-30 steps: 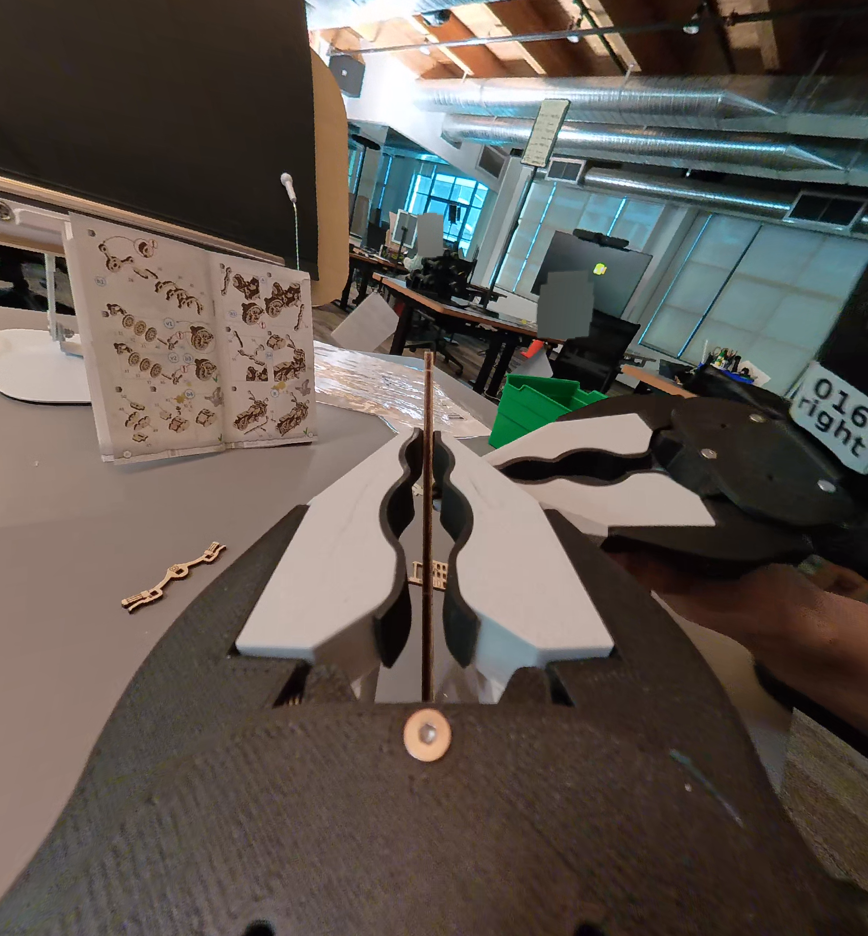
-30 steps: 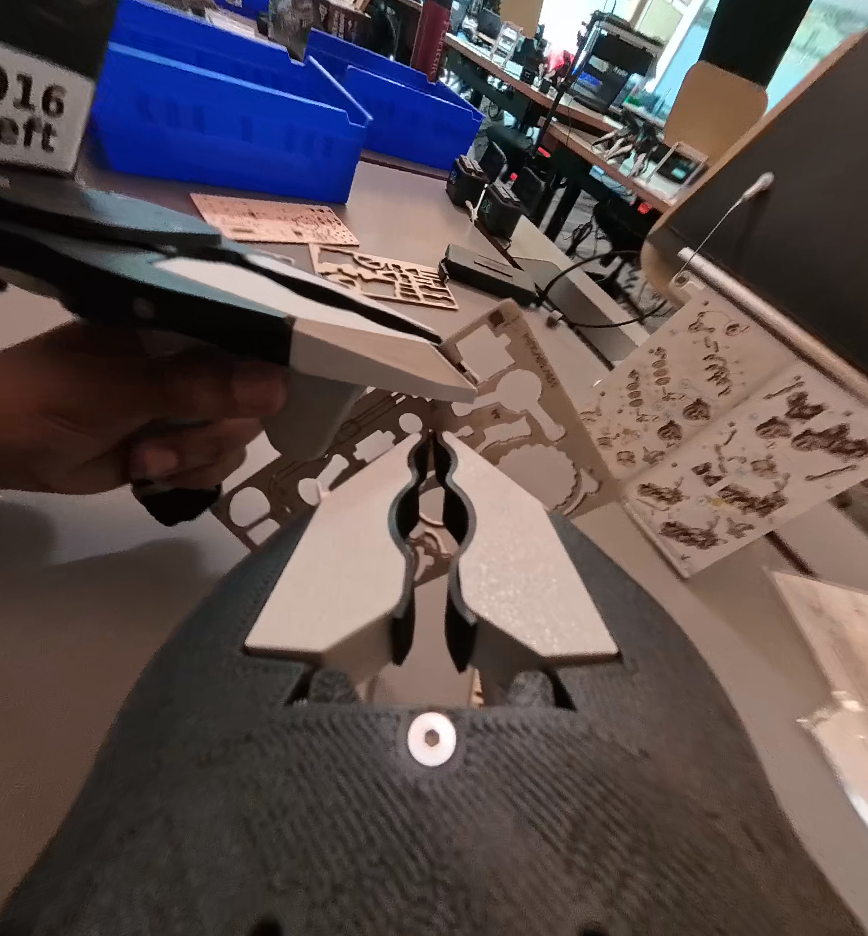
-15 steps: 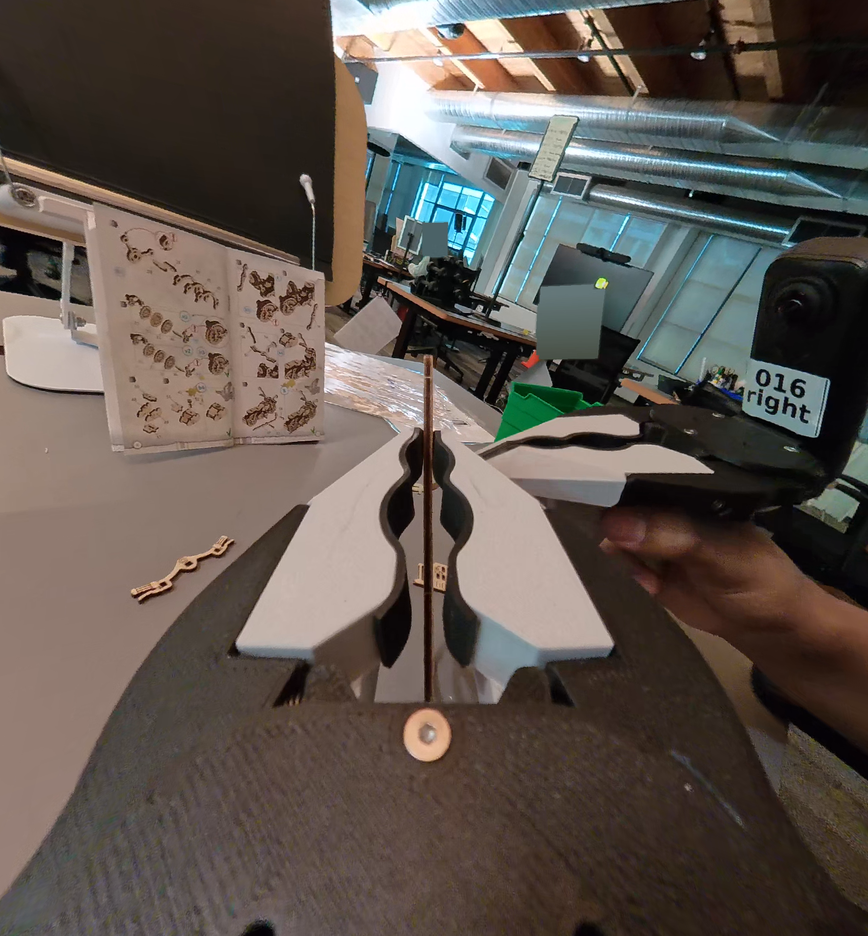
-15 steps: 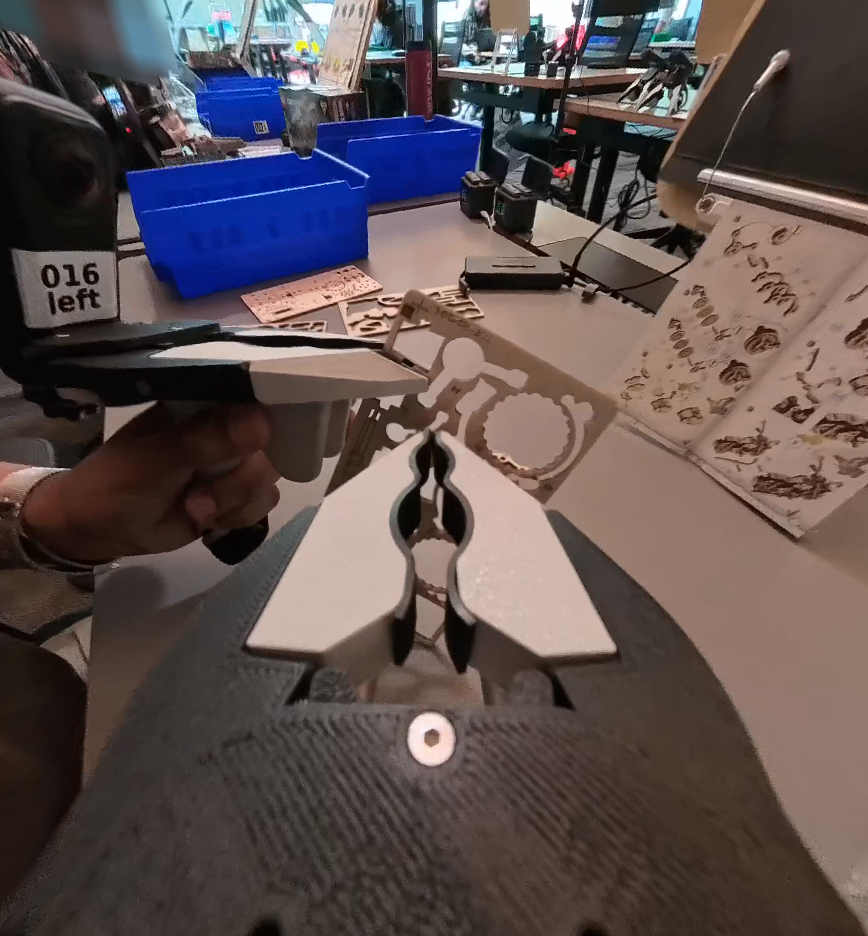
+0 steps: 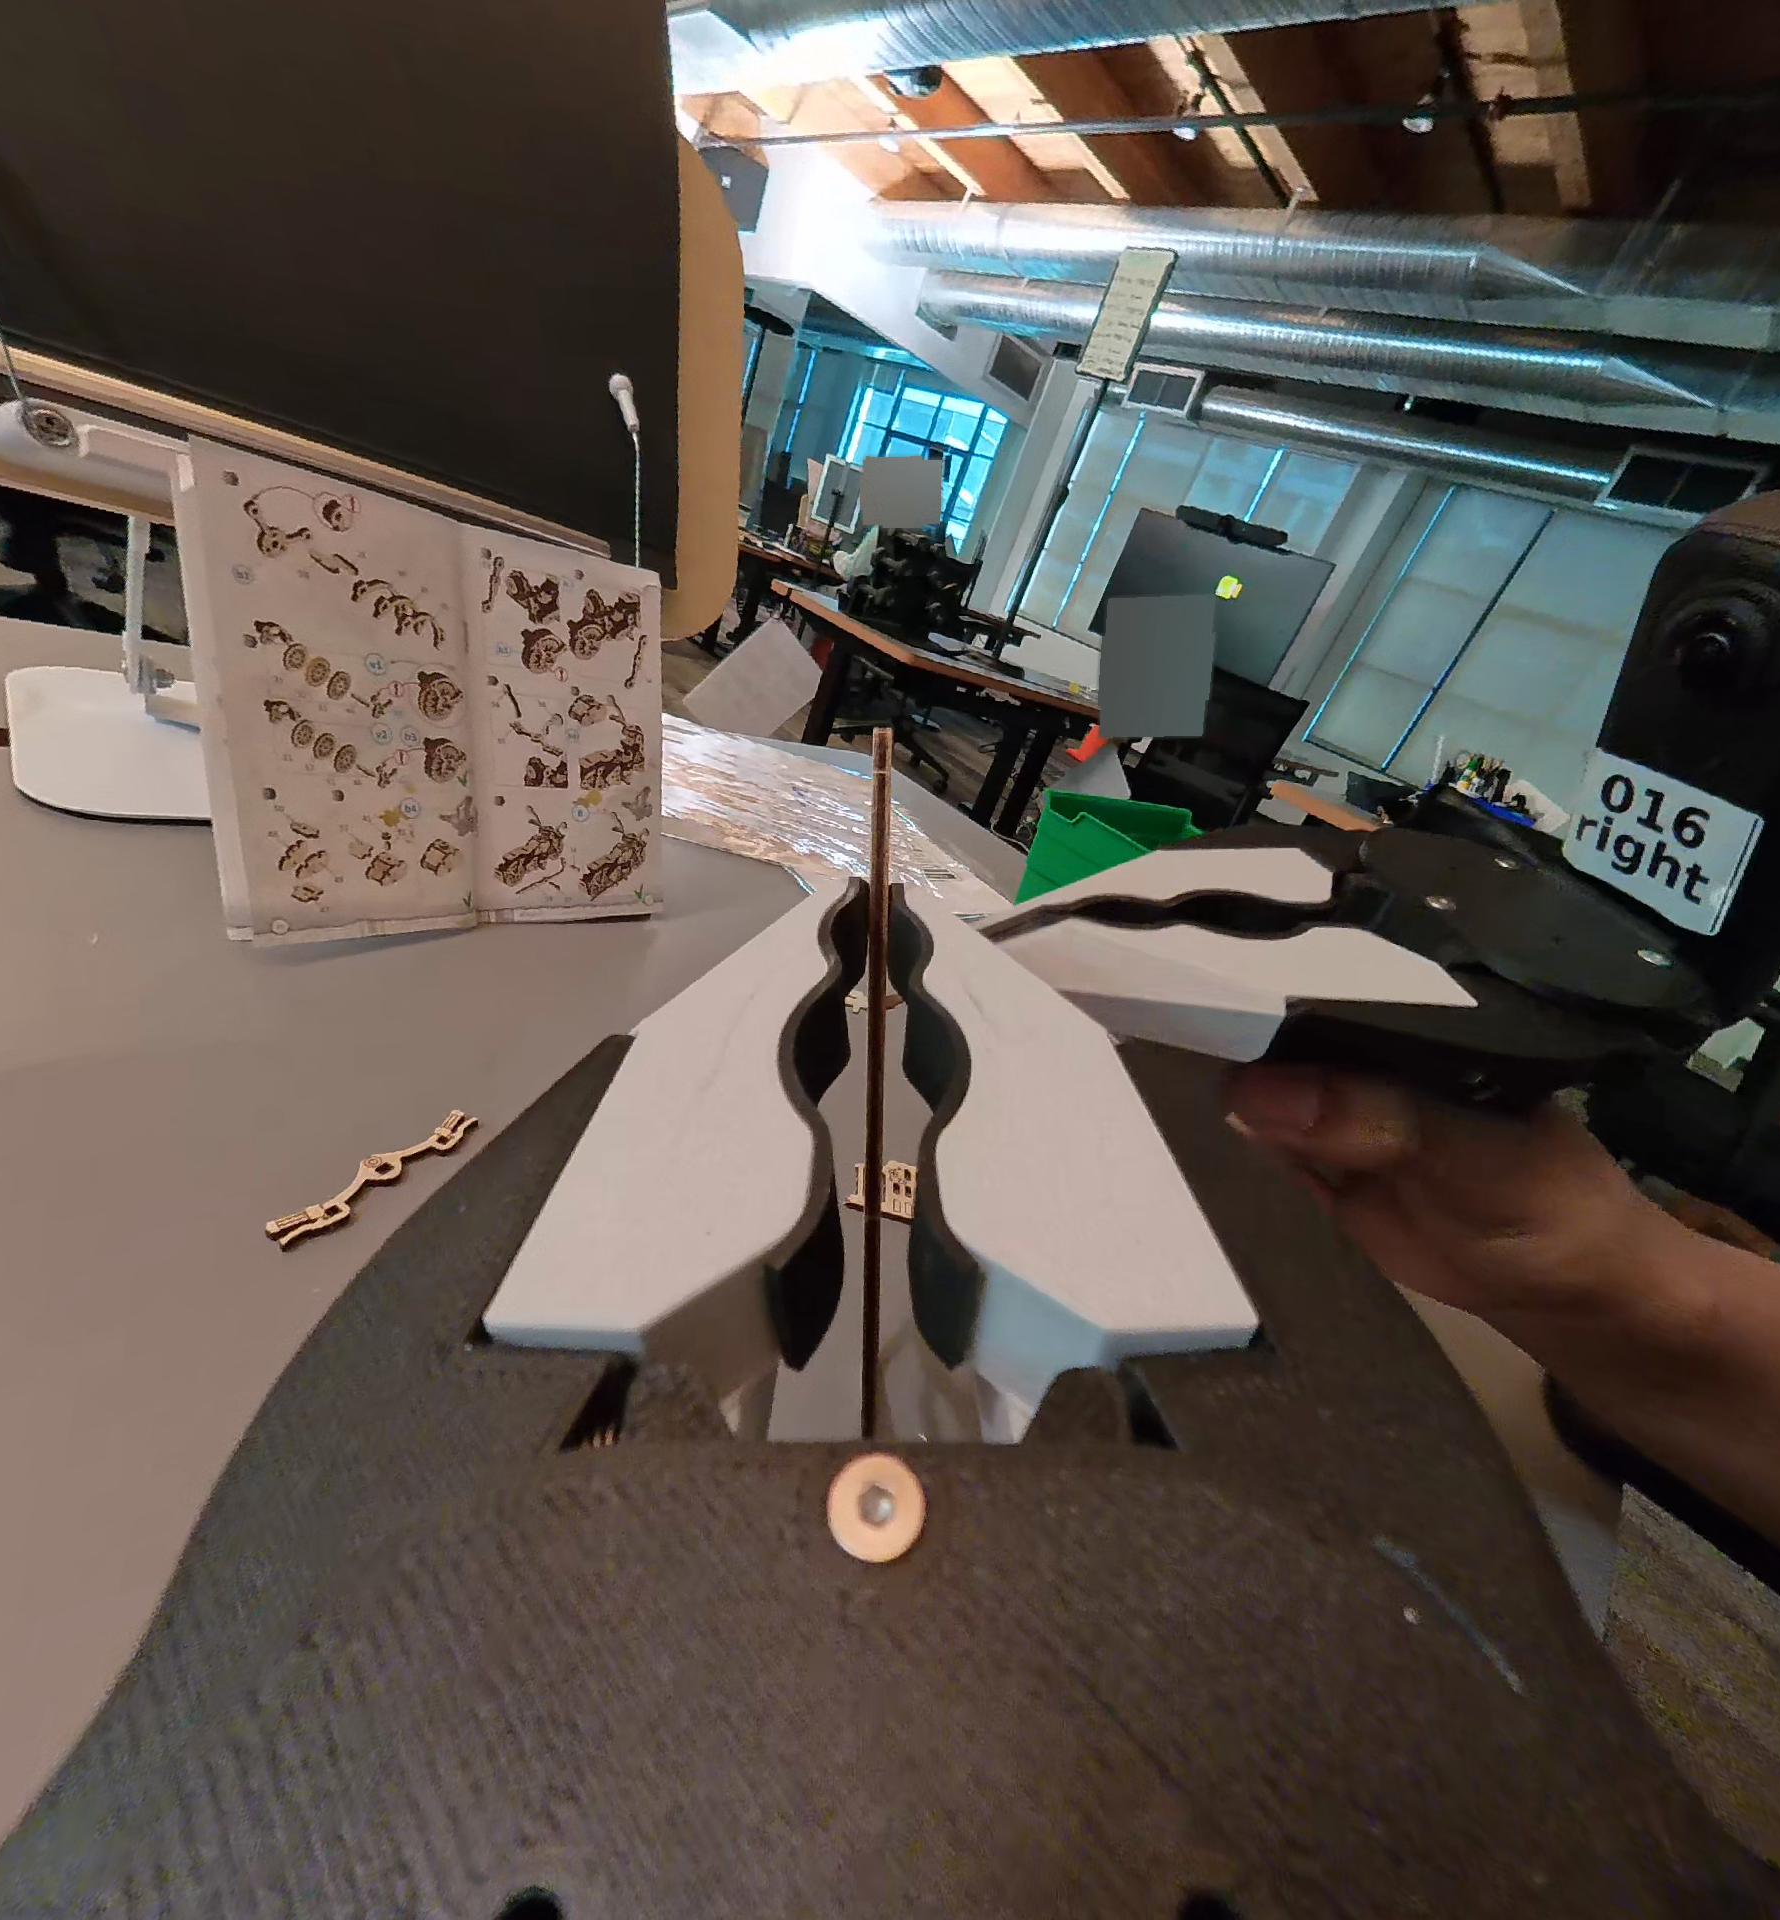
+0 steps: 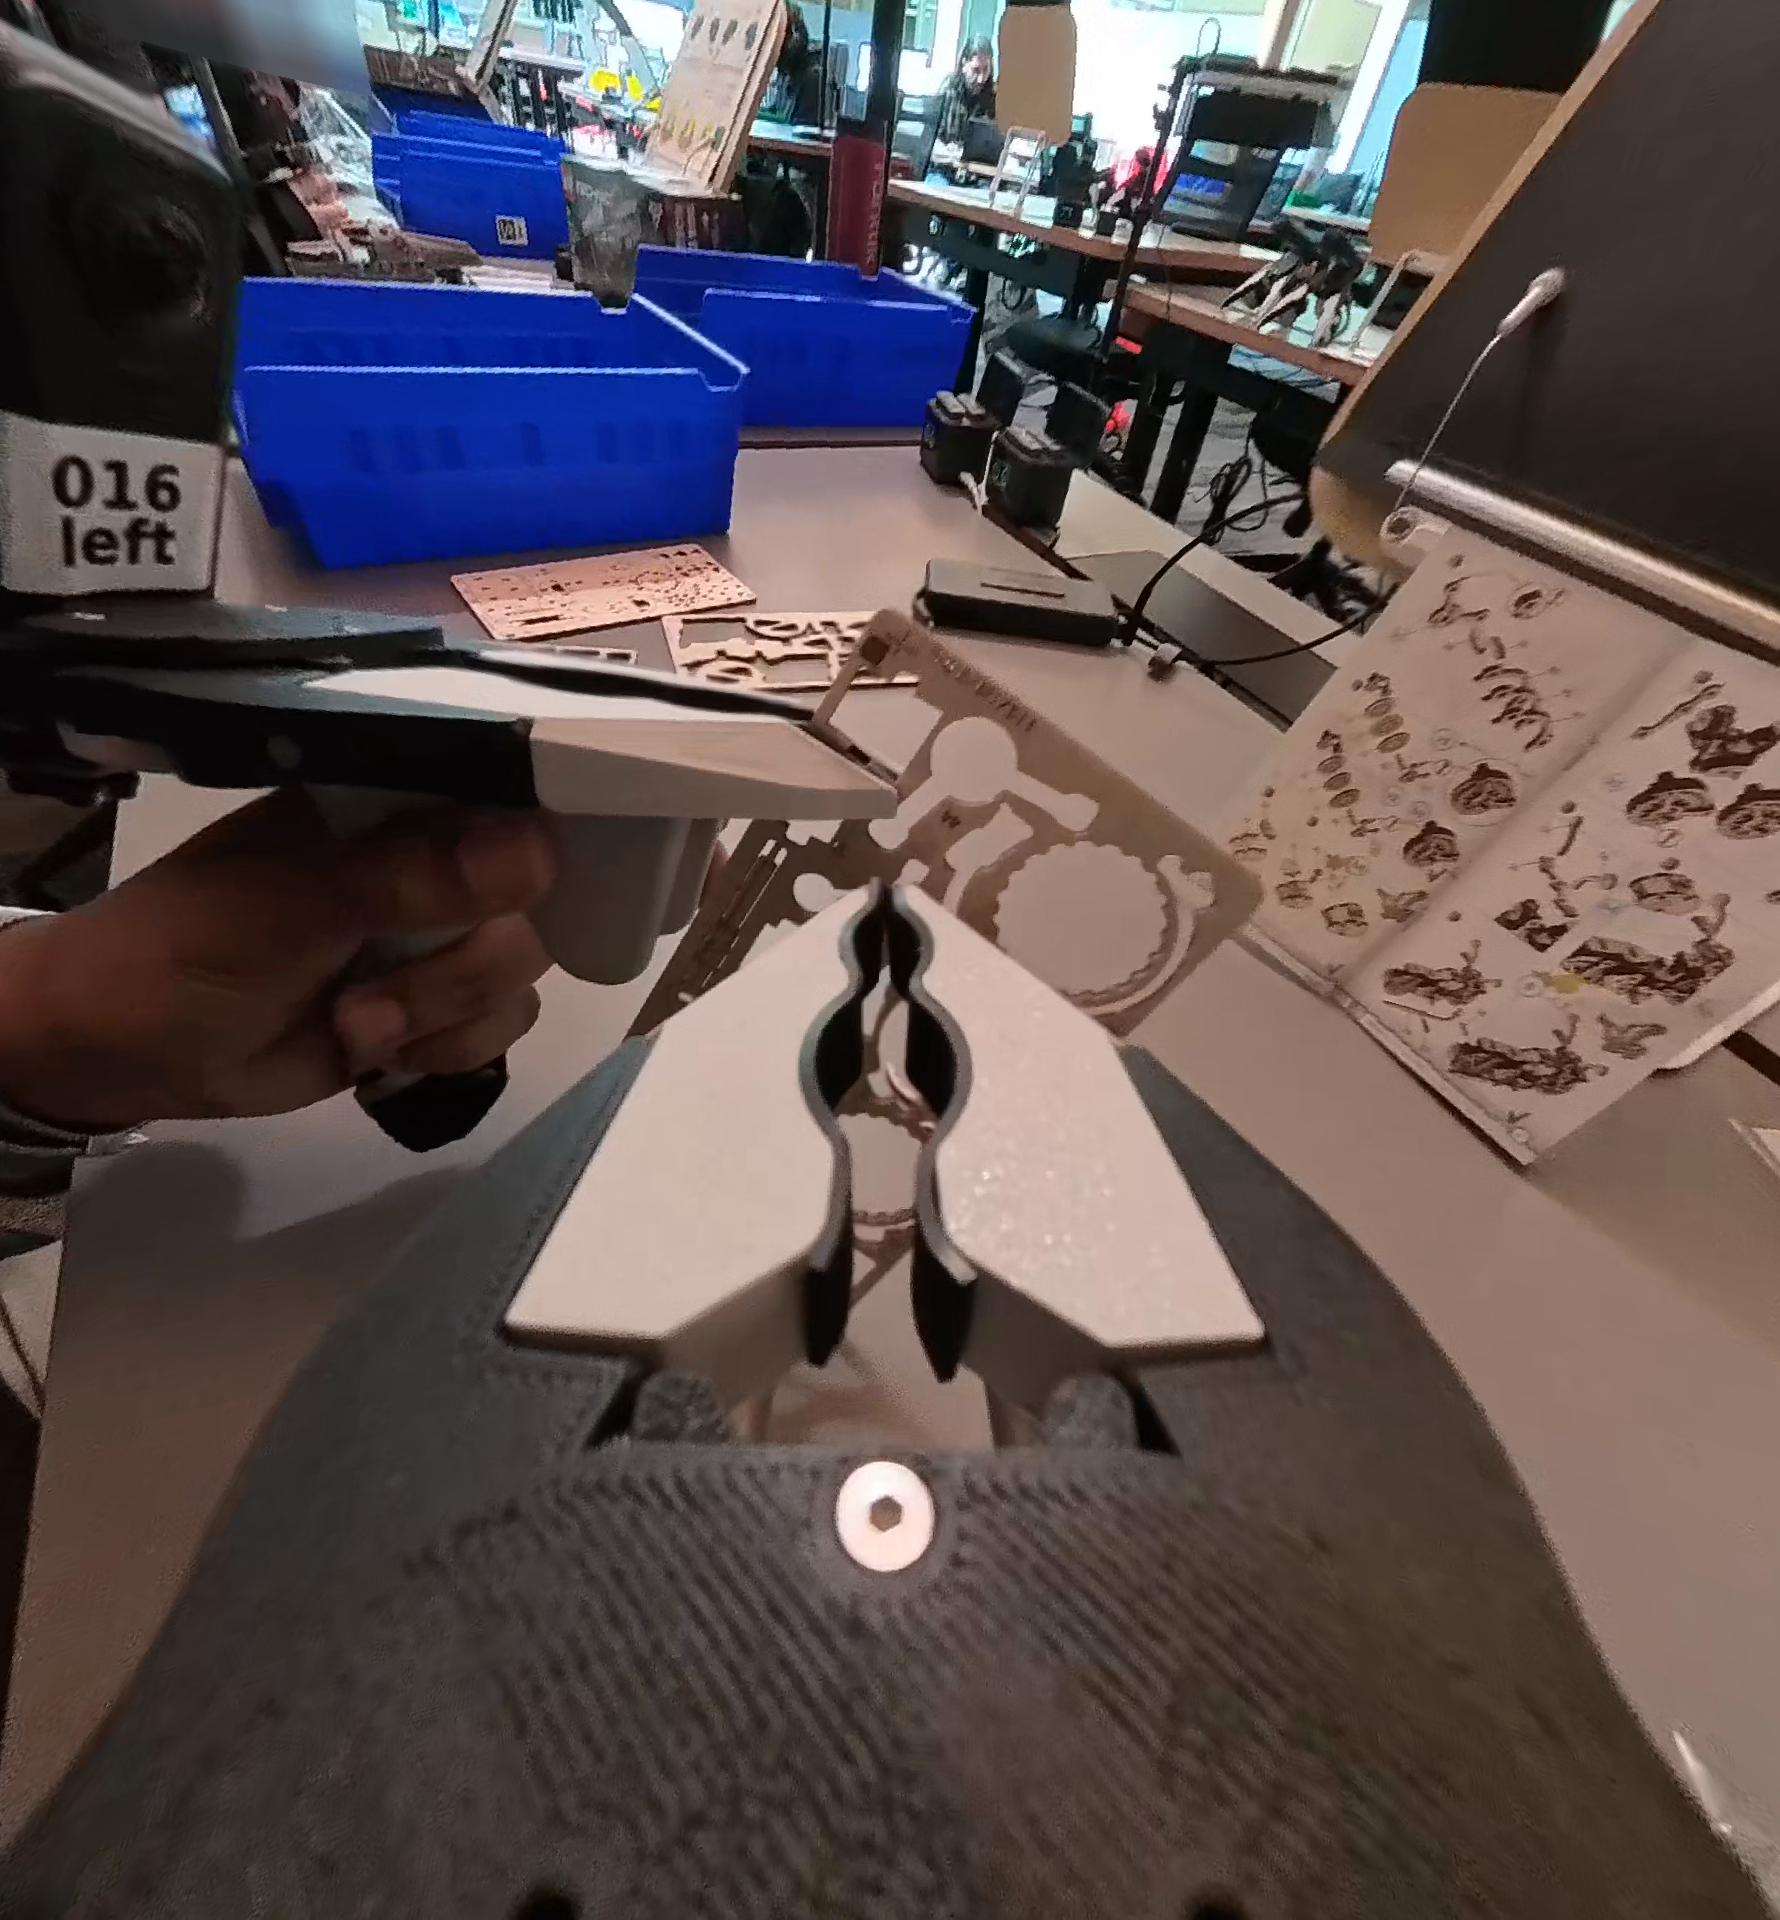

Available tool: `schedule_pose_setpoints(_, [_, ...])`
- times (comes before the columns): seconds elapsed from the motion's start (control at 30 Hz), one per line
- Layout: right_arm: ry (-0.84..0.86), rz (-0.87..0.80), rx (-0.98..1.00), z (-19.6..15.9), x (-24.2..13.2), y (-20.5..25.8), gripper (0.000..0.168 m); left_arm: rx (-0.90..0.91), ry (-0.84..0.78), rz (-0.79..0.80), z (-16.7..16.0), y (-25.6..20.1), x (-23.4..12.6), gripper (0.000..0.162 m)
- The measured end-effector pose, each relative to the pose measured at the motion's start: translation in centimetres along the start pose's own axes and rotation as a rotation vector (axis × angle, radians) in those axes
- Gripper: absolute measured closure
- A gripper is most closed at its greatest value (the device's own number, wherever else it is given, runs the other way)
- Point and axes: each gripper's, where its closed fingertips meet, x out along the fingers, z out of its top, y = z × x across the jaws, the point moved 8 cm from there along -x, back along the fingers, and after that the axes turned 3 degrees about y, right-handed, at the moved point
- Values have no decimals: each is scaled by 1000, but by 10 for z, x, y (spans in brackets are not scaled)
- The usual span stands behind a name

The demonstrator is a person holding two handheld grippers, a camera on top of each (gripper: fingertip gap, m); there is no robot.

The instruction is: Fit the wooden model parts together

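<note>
The wooden sheet [image 6: 1052, 831] is pinched edge-on by the left hand-held gripper [image 5: 873, 914], its long axis running forward past the fingertips. The right hand-held gripper [image 6: 886, 904] is pressed together, empty.

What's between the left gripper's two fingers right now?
A thin wooden sheet, seen edge-on in the left wrist view, is clamped between the left gripper's fingers; the right wrist view shows its cut-out face.

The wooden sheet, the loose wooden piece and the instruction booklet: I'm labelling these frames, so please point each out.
wooden sheet [image 6: 1083, 914], right wrist view, on the toothed ring cutout.
loose wooden piece [image 5: 372, 1179], left wrist view, on its middle.
instruction booklet [image 5: 429, 707], left wrist view, on its left page.
</note>
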Motion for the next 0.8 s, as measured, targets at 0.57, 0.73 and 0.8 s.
schedule_pose_setpoints(0.57, [27,17,11,-4,4,3,168,15,-1,21,-1,0,0,162])
schedule_pose_setpoints(0.73, [26,25,22,-3,5,4,168,-19,-8,13,-1,4,-1,162])
schedule_pose_setpoints(0.8, [50,34,27,-9,10,8,168,12,-9,15,-1,-2,0,162])
